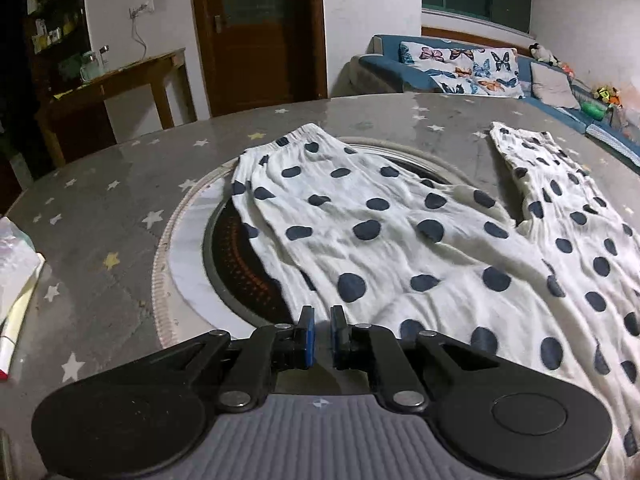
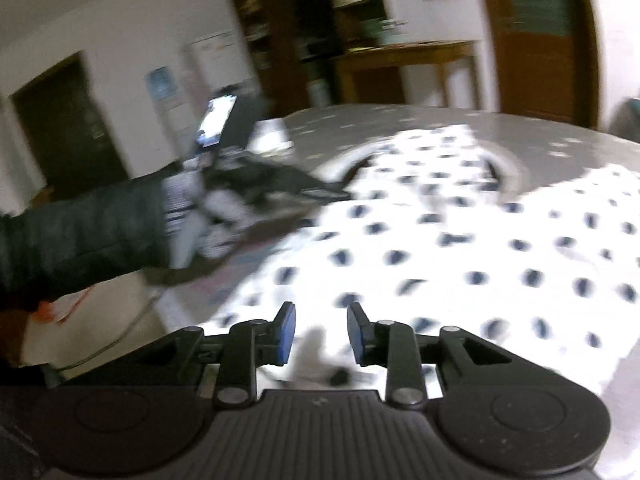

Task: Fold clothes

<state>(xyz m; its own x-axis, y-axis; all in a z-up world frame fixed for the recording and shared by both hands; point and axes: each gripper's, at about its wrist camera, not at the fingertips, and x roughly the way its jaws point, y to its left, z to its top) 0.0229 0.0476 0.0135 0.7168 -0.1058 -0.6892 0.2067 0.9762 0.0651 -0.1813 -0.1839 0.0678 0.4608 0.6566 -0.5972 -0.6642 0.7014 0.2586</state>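
**Mia:** Why are the white trousers with dark blue dots (image 1: 400, 240) lying spread out like that?

**Dad:** So they can be folded. They lie flat on the grey counter with little stars (image 1: 100, 200). One leg runs to the stretchy waistband (image 1: 296, 136), and the other leg goes off to the side of it. The cloth also covers part of the round black hot plate (image 1: 240, 256) set in the middle of the counter.

**Mia:** Where is the left tool (image 1: 323, 326)?

**Dad:** It hangs low over the edge of the trousers, on the side far from the waistband. Its blue pads (image 1: 307, 332) are close together, with only a thin gap. I think nothing is pinched between them, though the cloth sits right under the tips.

**Mia:** And the right tool (image 2: 321, 334)?

**Dad:** That one is opened wider. It holds nothing. It hovers above the dotted cloth too, near the same end. The picture is blurry, so I cannot say how high it is.

**Mia:** Why are both at that end?

**Dad:** I think each one is meant to grab an edge there, so the cloth can be lifted and laid over itself.

**Mia:** What is that dark sleeve (image 2: 80, 232)?

**Dad:** The person's arm, reaching past the trousers with the other tool.
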